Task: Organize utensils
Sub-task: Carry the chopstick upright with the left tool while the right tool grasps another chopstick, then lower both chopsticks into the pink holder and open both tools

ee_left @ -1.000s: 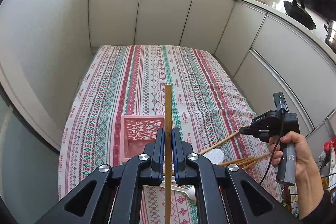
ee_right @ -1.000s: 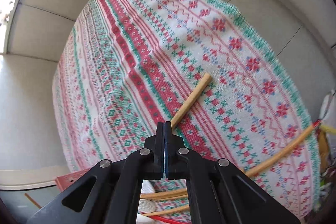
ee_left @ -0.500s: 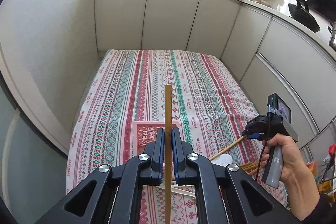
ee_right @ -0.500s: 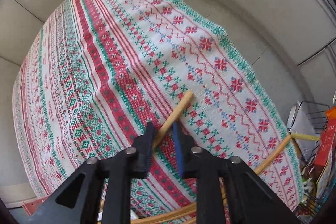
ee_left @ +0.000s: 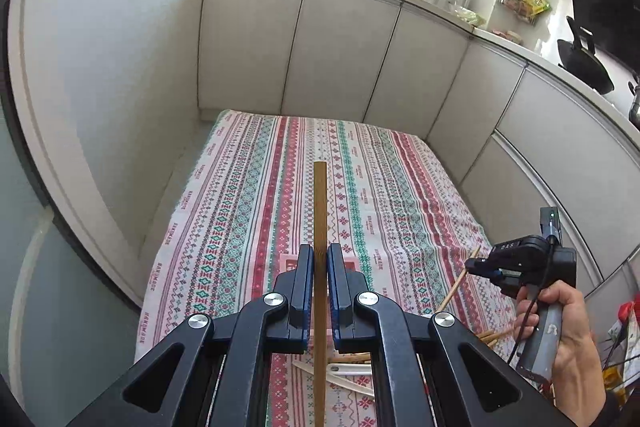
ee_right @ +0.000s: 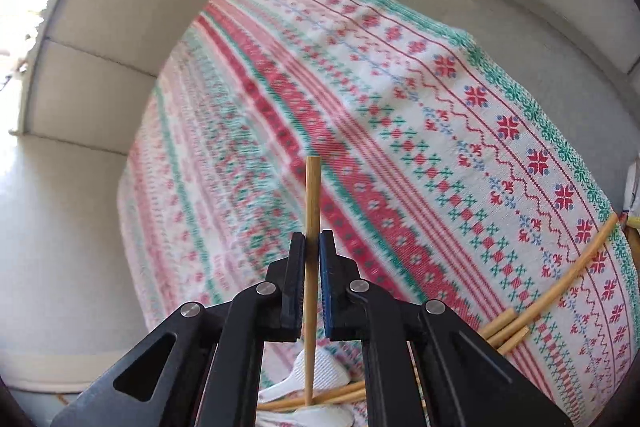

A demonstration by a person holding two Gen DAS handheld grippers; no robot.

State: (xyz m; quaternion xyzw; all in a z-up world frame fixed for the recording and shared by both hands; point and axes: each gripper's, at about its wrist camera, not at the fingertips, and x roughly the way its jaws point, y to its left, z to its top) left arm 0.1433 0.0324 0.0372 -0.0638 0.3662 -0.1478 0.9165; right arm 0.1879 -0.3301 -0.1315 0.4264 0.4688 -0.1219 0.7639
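Above the near end of the table (ee_left: 256, 163), the left gripper (ee_left: 320, 263) pointed forward and downward, its jaws clamped on a dark stick (ee_left: 320, 211) that ran straight up between the pads and stood out past the fingertips. Under those fingers a pink basket (ee_left: 286, 261) showed only as a strip, mostly hidden, on the cloth near the near edge. White spoons (ee_left: 348, 371) lay on the cloth below the gripper, close to the near edge.

Toward the near right corner, a hand (ee_left: 568, 343) gripped the grey handle of the right gripper (ee_left: 472, 264), wrist bent upward, the tool angled down toward the cloth and pointing left across the table. Its jaws had just been closing, and in its own view the right gripper's pads were clamped on a pale chopstick (ee_right: 311, 211), which stood nearly straight along the fingers with its tip out in front. That chopstick's lower end reached down to a loose pile of chopsticks (ee_right: 504, 331) and white spoons lying at the near right corner. One long chopstick (ee_right: 576, 267) lay curved along the right edge of the cloth.
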